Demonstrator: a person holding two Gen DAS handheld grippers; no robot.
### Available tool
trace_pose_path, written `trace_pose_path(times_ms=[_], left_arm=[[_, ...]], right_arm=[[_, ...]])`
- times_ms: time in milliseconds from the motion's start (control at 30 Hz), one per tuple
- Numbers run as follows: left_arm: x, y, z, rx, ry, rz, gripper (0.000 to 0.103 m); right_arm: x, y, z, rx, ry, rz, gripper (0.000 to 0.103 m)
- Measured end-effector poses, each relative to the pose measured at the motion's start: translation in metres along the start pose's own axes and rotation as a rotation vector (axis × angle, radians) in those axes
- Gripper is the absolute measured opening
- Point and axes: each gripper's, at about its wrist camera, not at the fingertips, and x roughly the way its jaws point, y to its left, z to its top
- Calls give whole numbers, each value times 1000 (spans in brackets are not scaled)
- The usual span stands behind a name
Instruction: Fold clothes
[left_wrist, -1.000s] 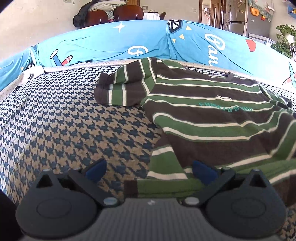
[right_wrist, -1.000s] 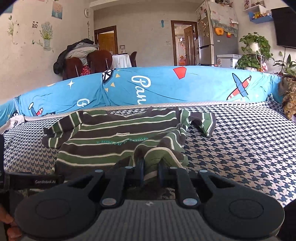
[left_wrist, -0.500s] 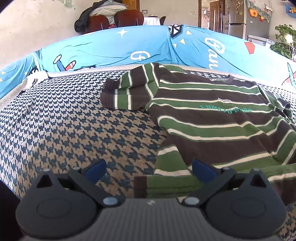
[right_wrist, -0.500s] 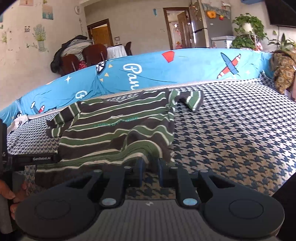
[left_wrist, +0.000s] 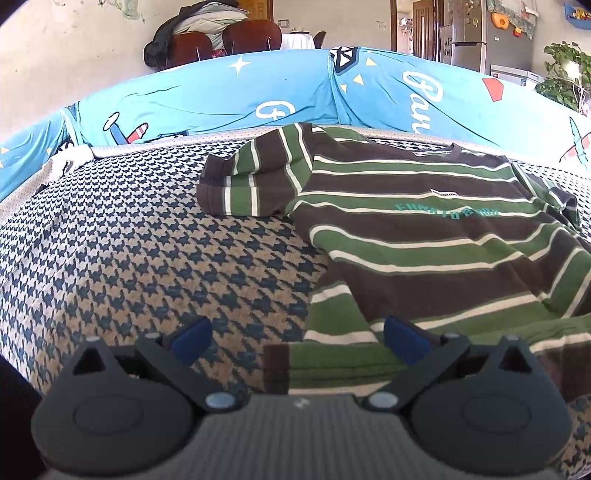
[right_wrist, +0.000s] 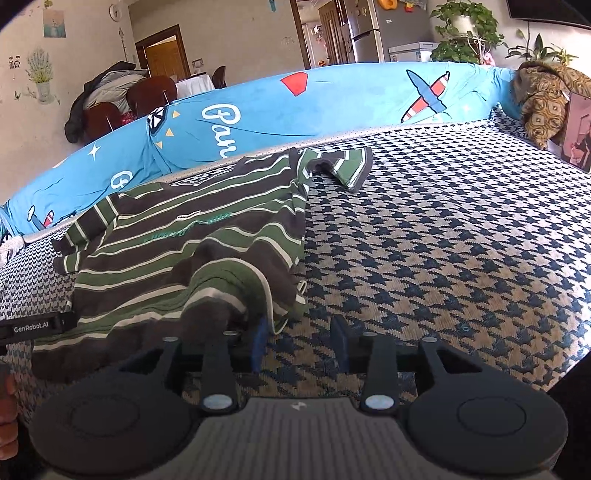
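The striped shirt (left_wrist: 424, 236) lies on the houndstooth bed cover (left_wrist: 122, 258), collar toward the far blue cushion (left_wrist: 207, 99), hem near, long axis running near to far; one sleeve (left_wrist: 247, 181) reaches left, the other (right_wrist: 347, 164) right; the left gripper (left_wrist: 295, 338) has its fingers wide, astride the hem's left corner; the right gripper (right_wrist: 299, 343) hangs with fingers apart, holding nothing, its left finger touching the bunched hem.
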Motion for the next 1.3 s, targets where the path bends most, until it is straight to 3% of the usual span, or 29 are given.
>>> trace_pose_path(times_ms=[133,233,400,533,600,800,967,1133,1300], left_arm=[[2,-1,-1,4,4,1,103],[2,-1,-1,8,5,2,103],[4,-2,-2,8,12,0,103],[5,-2,-2,5,16,-2,103],[5,-2,-2,4,17,-2,103],[4,-1,-2,4,17,-4,103],[2,-1,-2,1,13,-10,103],[-1,3,-2,-10,7,-7,103],[-5,8,-1,-33,-7,4,103]], right_arm=[[12,5,6,-31,-19,26,41],[26,7,10,-33,-20,32,49],[42,11,10,-41,-31,21,50],[38,18,8,-87,-38,41,24],[33,21,7,-112,-49,31,20],[2,19,6,-131,-109,-53,16],[-26,13,5,-148,-188,-208,15],[-32,-7,3,-32,-150,-326,15],[-34,-15,3,3,-135,-338,15]])
